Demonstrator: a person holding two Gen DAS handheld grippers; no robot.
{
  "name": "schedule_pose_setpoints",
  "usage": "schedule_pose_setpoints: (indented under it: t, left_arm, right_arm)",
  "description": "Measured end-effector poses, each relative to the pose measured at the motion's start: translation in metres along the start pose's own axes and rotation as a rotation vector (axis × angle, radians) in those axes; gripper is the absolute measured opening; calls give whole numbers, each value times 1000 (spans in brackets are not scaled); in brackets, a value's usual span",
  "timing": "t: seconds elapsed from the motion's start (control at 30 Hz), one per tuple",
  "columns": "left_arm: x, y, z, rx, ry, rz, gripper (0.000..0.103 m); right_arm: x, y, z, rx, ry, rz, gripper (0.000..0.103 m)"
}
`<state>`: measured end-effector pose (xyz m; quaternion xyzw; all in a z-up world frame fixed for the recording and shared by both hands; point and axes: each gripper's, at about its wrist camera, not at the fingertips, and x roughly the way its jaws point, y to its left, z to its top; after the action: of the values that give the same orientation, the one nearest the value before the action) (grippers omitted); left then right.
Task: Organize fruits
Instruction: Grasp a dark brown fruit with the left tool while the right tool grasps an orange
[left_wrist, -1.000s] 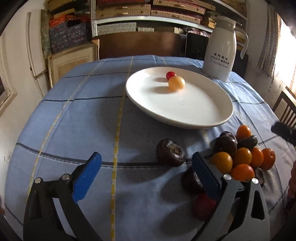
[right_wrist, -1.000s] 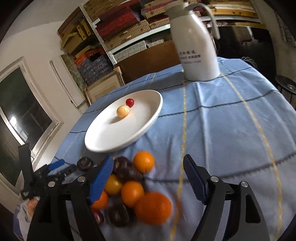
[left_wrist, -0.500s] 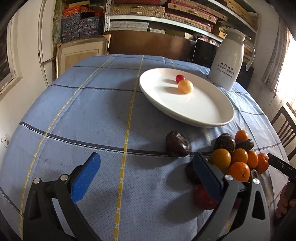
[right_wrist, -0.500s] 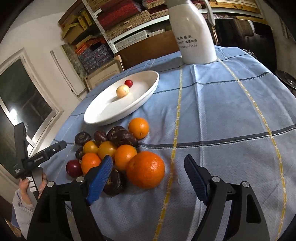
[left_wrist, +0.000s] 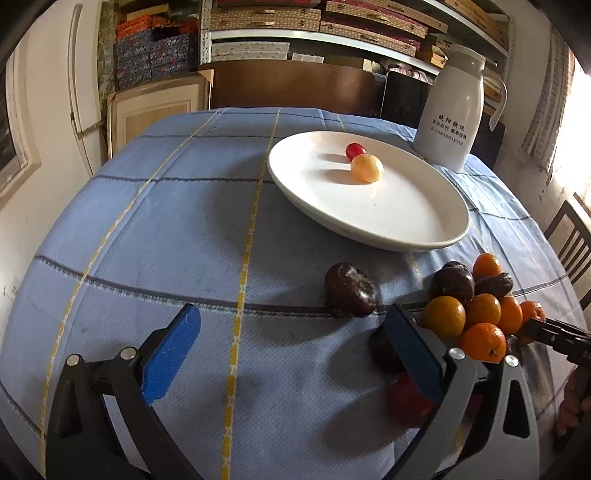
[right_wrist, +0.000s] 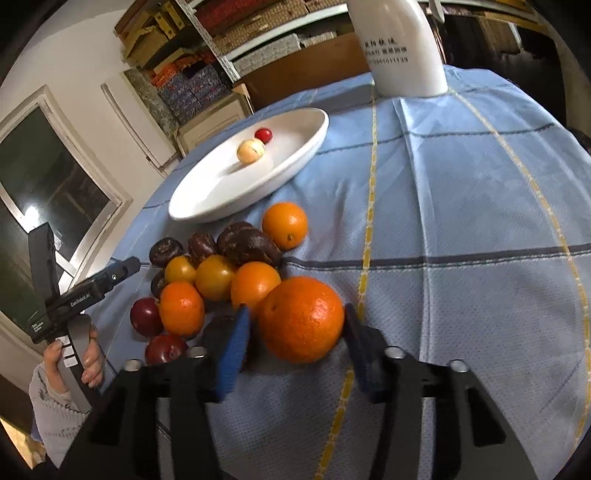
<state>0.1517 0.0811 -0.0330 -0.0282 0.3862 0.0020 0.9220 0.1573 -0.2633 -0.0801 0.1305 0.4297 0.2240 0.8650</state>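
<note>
Meanwhile, the right gripper (right_wrist: 295, 332) had come down onto the fruit pile just in front of the white plate (right_wrist: 207, 214): a second earlier its jaws had stood wide over the heap, and now they had narrowed around the big orange (right_wrist: 301, 319), the fruit of the pile farthest from the plate. Both blue pads looked to be at its flanks, though whether they truly pinched it or only touched it I could not tell for certain. That suggested the orange was the next piece bound for the plate, where a small red fruit (right_wrist: 263, 135) and a pale yellow one (right_wrist: 250, 150) already lay. The left gripper (left_wrist: 291, 350) hung spread wide and empty, well short of the plate, with a dark fruit (left_wrist: 350, 289) lying loose between it and the plate.
</note>
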Motion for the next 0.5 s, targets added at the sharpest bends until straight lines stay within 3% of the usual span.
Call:
schedule_pose_setpoints:
  t: [0.27,0.33,0.37,0.5]
  left_arm:
    - [21,-27,12,125,-2,17,98]
    - [30,-30,12,139,39,-7,81]
    - [34,-30,11,140,62,-29,64]
    - [41,-20,12,68,107,-156,45]
  right_arm:
    - [0,-1,0,2,3,3,47]
    - [-1,-2,0,4,4,5,47]
    - [-1,-2,0,6,3,6,47]
    - [0,-2,0,7,3,7,47]
